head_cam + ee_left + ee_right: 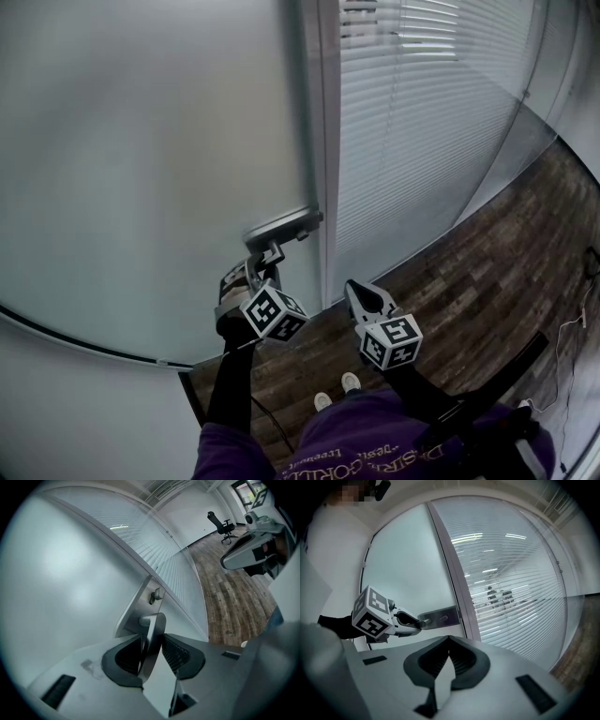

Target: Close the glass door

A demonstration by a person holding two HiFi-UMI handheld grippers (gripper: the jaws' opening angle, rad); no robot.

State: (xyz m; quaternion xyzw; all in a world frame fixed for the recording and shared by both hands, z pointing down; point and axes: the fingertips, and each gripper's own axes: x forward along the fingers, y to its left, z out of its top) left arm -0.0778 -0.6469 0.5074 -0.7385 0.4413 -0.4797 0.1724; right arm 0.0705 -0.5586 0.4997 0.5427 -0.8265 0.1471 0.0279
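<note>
Head view: yellow print on purple garment (375, 448), upside down, cut off at the bottom edge, not surely legible. Two marker cubes (274, 313), one per gripper; two white shoes (322, 401) on wood floor (487, 281). Left gripper (265, 255) pinching the lever door handle (152, 634), at the right edge of the frosted glass door (141, 159), beside one slatted blind (422, 122). Right gripper (449, 641) pressed together, empty, apart from the door.
</note>
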